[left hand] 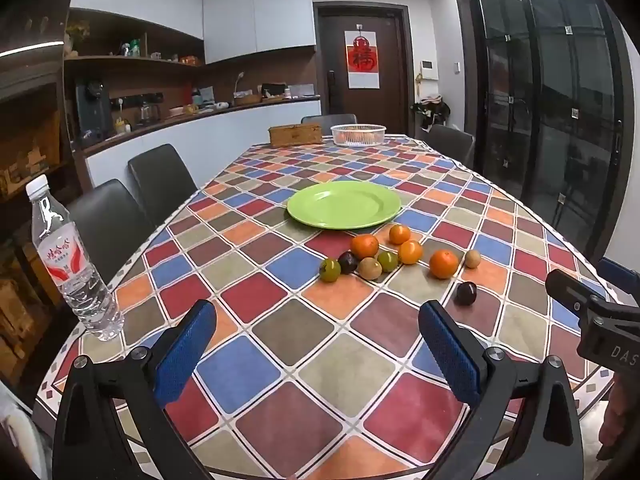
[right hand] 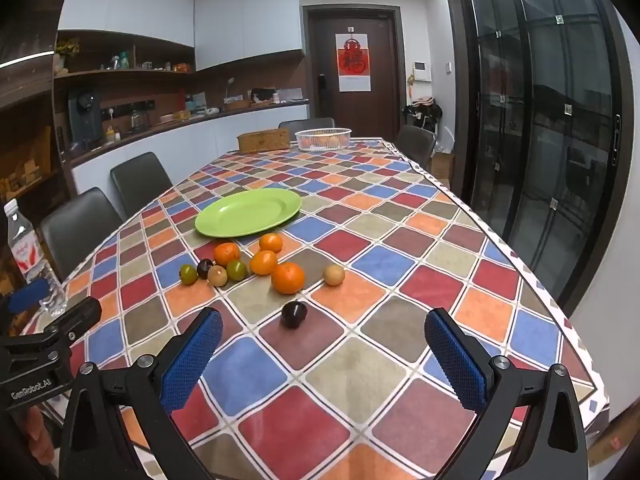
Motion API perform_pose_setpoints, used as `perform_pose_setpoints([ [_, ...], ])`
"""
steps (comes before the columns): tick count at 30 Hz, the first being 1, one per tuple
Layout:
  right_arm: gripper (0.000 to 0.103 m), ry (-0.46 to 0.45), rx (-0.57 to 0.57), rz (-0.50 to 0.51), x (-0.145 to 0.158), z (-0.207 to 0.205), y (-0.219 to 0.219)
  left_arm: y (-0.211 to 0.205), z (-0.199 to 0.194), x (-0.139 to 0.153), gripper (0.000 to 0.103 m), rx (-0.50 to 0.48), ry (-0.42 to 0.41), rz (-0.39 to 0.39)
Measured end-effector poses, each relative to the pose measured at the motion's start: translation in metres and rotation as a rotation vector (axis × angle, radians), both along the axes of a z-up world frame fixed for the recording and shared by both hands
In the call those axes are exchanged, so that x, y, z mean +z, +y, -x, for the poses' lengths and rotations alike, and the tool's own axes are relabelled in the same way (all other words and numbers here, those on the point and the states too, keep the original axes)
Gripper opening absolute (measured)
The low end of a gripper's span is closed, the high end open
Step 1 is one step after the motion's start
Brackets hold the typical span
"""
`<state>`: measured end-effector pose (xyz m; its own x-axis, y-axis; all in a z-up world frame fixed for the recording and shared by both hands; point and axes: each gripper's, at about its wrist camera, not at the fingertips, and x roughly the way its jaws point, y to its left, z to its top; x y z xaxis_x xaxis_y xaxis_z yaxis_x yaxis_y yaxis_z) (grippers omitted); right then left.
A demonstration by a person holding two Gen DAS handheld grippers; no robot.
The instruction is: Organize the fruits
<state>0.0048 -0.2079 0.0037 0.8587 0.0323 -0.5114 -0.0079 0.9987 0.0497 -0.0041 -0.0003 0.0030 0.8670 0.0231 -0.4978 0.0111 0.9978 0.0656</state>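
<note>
An empty green plate (left hand: 343, 204) (right hand: 248, 212) lies mid-table. In front of it lie several loose fruits: oranges (left hand: 443, 263) (right hand: 287, 277), green plums (left hand: 330, 269) (right hand: 188, 274), brown kiwis (left hand: 369, 268) (right hand: 334, 275) and a dark plum in the cluster (left hand: 347, 262). A second dark plum (left hand: 466, 293) (right hand: 293, 314) lies alone, nearest the grippers. My left gripper (left hand: 318, 322) is open and empty, above the tablecloth short of the fruits. My right gripper (right hand: 324, 334) is open and empty, just behind the lone dark plum.
A water bottle (left hand: 70, 268) (right hand: 30, 256) stands at the table's left edge. A white basket (left hand: 358, 134) (right hand: 323, 138) and a wicker box (left hand: 295, 134) (right hand: 264, 139) sit at the far end. Dark chairs (left hand: 160, 180) line the left side. The other gripper shows at each view's edge.
</note>
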Motion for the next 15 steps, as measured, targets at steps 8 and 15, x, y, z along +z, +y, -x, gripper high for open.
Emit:
perform_pose_setpoints([
  [8, 0.102, -0.002, 0.0, -0.003, 0.0008, 0.0008, -0.0001, 0.0005, -0.0007, -0.0025, 0.103, -0.014, 0.014, 0.007],
  [15, 0.102, -0.001, 0.0, -0.003, 0.0002, 0.0, -0.0001, -0.0012, 0.001, -0.002, 0.103, -0.011, 0.007, 0.002],
])
